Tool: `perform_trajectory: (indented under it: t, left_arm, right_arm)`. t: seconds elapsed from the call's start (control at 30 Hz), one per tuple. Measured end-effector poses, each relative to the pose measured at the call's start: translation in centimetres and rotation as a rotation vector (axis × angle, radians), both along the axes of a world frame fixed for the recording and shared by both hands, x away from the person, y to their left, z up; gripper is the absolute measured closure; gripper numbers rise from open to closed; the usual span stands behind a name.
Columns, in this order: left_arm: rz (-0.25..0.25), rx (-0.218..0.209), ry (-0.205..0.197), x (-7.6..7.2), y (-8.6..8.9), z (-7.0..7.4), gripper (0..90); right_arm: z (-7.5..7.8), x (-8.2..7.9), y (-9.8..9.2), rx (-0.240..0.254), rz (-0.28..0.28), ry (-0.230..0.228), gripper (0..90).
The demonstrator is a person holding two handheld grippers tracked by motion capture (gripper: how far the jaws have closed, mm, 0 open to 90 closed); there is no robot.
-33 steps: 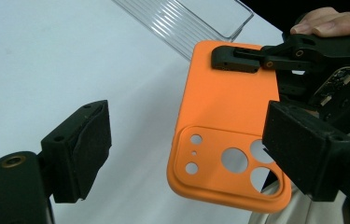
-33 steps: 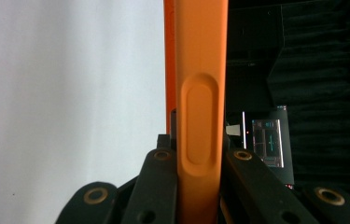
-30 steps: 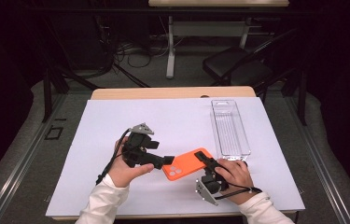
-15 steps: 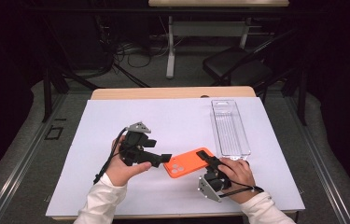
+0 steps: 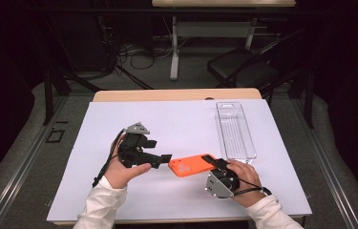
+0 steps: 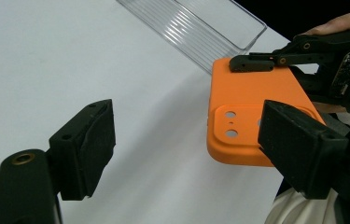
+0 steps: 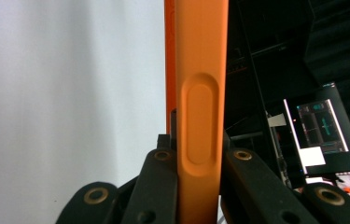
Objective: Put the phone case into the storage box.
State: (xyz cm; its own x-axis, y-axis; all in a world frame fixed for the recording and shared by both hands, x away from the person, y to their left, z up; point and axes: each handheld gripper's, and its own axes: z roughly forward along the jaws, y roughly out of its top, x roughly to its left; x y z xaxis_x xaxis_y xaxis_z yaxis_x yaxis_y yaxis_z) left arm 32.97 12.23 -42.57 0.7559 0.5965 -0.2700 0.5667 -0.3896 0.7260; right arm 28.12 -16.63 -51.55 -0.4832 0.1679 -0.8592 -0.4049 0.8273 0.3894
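Right tongs (image 5: 211,161) clamped on the orange case (image 5: 192,166): pads press both faces of it, the edge with the long button bump runs straight up between the jaws in the right gripper view (image 7: 200,116). Case is held flat, just above the white sheet (image 5: 176,124) on the desk (image 5: 176,95), near centre, slightly toward 5 o'clock. Camera-cutout end points to 9 o'clock, toward the left tongs (image 5: 165,159).

Left tongs open, jaws have just been closing a little, nothing pinched. In the left gripper view (image 6: 182,144) the case corner (image 6: 247,112) sits at 3 o'clock, partly behind the right-hand jaw; left-hand jaw is well apart from it, over bare sheet. Can't tell if the near jaw touches the case.

Clear tray (image 5: 234,130) lies on the sheet at 1 o'clock from the case, long axis running 12 to 6, its near end just beside the right hand (image 5: 243,177). Left hand (image 5: 121,172) sits at 8 o'clock from the case.
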Motion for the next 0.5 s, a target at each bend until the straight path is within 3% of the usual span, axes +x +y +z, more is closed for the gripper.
perform_trajectory:
  t: [0.23, 0.37, 0.5]
  left_arm:
    - [0.018, -0.009, -0.001, 0.17, 0.4, -0.02, 19.6]
    - [0.009, -0.013, 0.043, 0.31, 0.6, -0.21, 26.0]
    - [0.019, -0.021, 0.023, 0.41, 0.76, -0.19, 26.0]
  right_arm:
    - [-0.01, 0.35, -0.21, 0.066, 0.011, 0.078, 87.0]
    - [0.03, 0.54, -0.47, 0.092, -0.002, 0.133, 87.0]
    - [0.16, 0.77, -0.65, 0.125, 0.003, 0.175, 87.0]
